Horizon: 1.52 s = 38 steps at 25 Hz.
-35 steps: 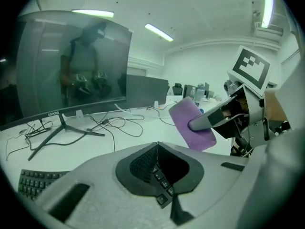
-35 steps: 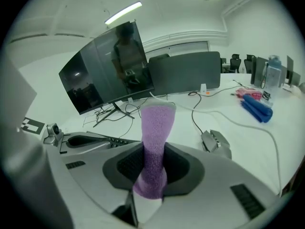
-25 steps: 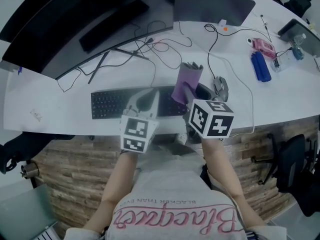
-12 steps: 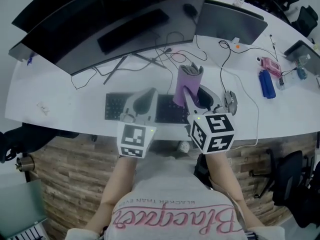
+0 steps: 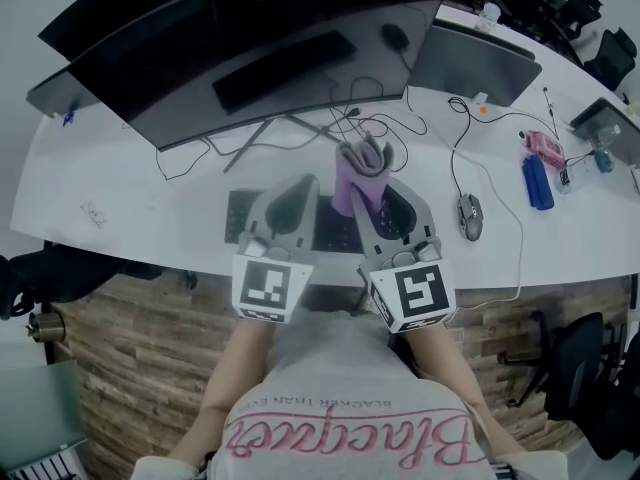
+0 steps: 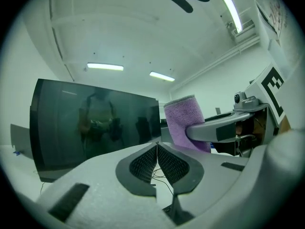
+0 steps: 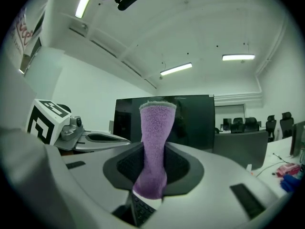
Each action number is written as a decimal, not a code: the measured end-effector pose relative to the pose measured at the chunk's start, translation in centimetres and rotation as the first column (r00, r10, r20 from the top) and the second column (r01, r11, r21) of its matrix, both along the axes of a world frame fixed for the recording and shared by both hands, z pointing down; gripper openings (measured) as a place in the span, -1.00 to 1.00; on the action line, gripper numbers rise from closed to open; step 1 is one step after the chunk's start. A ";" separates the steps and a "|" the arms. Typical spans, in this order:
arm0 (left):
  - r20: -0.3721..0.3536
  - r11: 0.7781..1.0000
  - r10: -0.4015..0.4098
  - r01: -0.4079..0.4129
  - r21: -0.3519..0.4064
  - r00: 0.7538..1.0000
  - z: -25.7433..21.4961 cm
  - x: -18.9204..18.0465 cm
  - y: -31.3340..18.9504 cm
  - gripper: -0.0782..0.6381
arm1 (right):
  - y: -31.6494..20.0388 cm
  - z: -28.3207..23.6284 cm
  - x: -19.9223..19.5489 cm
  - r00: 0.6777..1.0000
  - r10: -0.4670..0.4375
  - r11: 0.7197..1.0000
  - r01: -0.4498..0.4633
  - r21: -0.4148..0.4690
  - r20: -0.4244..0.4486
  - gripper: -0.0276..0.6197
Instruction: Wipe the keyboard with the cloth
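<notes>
While the right tool (image 7: 150, 175) clamps the purple cloth (image 7: 155, 142) over the keyboard (image 5: 238, 224), the left tool (image 6: 156, 148) is clenched; empty.

Purple cloth (image 7: 156, 132) upright between the jaws of the right hand-held gripper (image 7: 153, 165), keyboard (image 7: 139, 210) below, dark monitor (image 7: 193, 123) behind.

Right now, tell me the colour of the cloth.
Purple. The cloth shows best in the right gripper view, held in the right hand-held gripper.
</notes>
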<state>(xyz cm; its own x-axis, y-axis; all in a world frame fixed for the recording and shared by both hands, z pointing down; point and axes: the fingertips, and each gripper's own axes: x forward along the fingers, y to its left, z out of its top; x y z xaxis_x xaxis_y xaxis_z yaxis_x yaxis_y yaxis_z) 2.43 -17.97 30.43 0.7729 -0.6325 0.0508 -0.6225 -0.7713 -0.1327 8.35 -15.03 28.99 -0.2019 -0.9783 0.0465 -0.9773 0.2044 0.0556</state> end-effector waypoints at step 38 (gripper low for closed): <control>-0.129 0.991 0.051 -0.034 0.131 0.990 -3.4 -2.3 -1.7 -0.77 | -1.6 -2.3 -4.4 0.999 0.000 0.986 0.009 0.164 -0.054 -0.65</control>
<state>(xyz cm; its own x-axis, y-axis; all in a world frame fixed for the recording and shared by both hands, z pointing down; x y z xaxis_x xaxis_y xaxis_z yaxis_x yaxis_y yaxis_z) 0.15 -19.64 27.00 0.7938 -0.5936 -0.1324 -0.6080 -0.7793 -0.1516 3.97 -16.66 26.71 -0.2079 -0.9726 -0.1037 -0.9711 0.1926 0.1409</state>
